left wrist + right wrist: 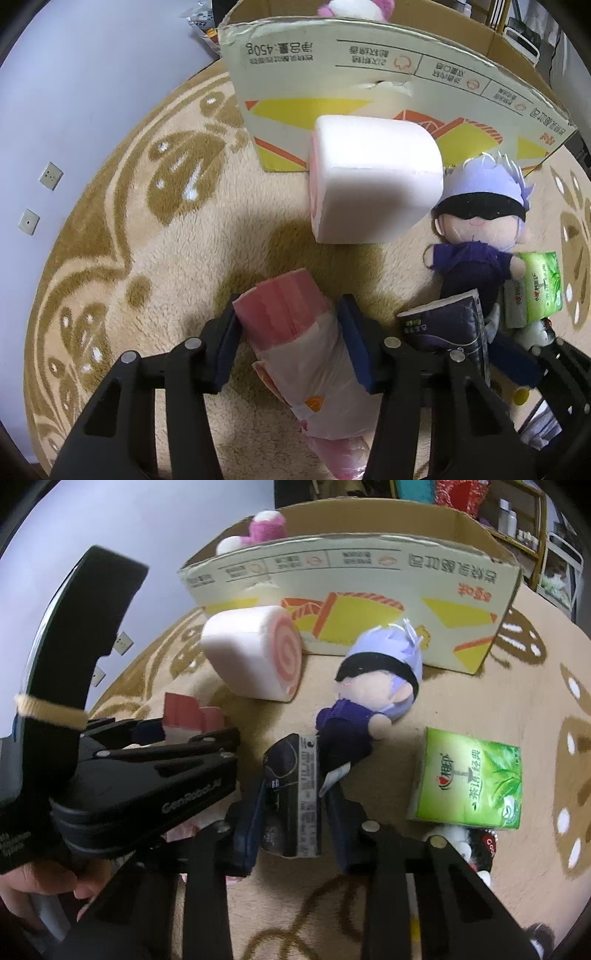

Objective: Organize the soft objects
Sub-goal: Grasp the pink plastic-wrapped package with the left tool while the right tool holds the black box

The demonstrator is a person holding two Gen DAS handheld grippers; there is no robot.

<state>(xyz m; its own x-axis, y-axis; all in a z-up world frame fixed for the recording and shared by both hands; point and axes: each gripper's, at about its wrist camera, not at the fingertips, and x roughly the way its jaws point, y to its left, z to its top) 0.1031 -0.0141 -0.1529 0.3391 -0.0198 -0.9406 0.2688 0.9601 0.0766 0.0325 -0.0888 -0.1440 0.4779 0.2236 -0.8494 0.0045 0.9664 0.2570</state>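
My left claw (290, 332) is clenched on a pink-and-white plastic-wrapped roll (295, 347), its blue pads pressing both sides of the wrapping. My right claw (291, 805) is clamped on a dark tissue pack (291, 794), which stands on edge between the pads. Both sit over the patterned beige rug (166, 240). Ahead of me on the rug lie a white swirl-roll cushion (255, 657), a plush doll with lilac hair (369, 701) touching the dark pack, and a green tissue pack (469, 779) to its right. Beyond them stands an open cardboard box (369, 602) holding a pink-and-white plush (258, 531).
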